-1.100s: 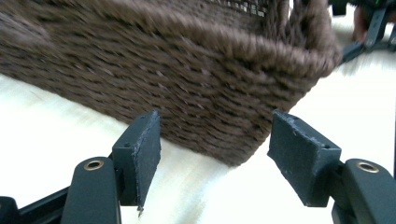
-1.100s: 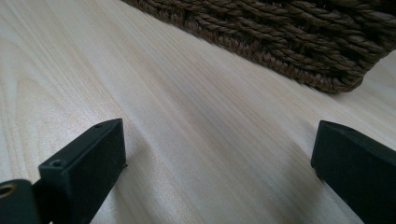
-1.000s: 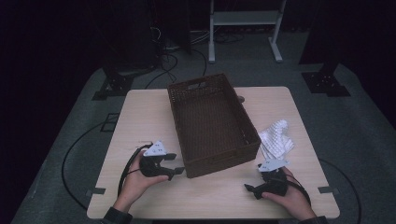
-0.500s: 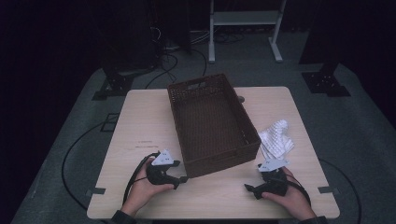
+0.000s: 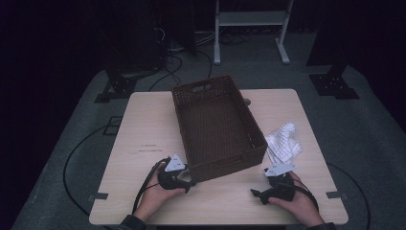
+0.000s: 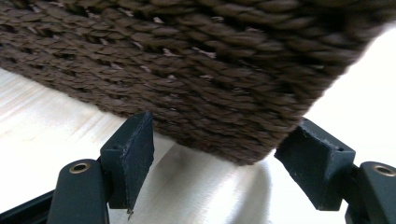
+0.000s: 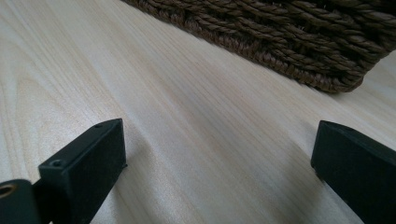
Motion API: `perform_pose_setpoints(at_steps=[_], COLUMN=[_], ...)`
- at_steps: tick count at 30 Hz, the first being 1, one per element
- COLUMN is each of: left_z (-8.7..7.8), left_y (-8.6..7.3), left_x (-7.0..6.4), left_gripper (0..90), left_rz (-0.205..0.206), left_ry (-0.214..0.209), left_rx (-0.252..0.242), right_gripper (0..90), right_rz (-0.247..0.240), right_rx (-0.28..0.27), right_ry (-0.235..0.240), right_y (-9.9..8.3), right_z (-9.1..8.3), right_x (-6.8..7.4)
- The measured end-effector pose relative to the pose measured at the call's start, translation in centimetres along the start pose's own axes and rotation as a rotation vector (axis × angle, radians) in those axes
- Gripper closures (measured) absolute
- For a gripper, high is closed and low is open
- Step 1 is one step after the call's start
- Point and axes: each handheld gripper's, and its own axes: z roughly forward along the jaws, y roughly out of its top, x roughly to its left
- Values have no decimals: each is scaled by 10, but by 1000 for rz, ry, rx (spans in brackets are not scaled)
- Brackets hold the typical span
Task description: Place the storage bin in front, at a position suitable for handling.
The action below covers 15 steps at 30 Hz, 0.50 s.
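Reaching low-centre, the left gripper (image 6: 212, 154), jaws spread, straddled the basket (image 6: 196, 74) corner; closing seemed next; right gripper (image 7: 219, 168) gaped idle.

brown woven basket (image 5: 218, 125), upright, mid-table

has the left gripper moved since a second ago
Yes. In the high view the left gripper has slid right along the table to the near corner of the basket, its open jaws now straddling that corner.
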Motion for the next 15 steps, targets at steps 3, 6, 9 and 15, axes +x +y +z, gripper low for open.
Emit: perform_pose_setpoints(at_steps=[3,6,9,15], left_z=[2,4,5,8], left_y=[0,0,-1,-1], left_x=[0,0,1,-2], left_gripper=[242,227,205,193], left_rz=[1,8,5,20], left_ry=[5,5,5,16], left_rx=[-5,-6,-5,12], right_gripper=[25,25,25,25], right_rz=[1,0,-1,-4], right_rx=[0,1,0,-1], right_ry=[0,0,-1,-1], right_y=[0,0,0,0], right_z=[0,0,0,0], right_x=[0,0,0,0])
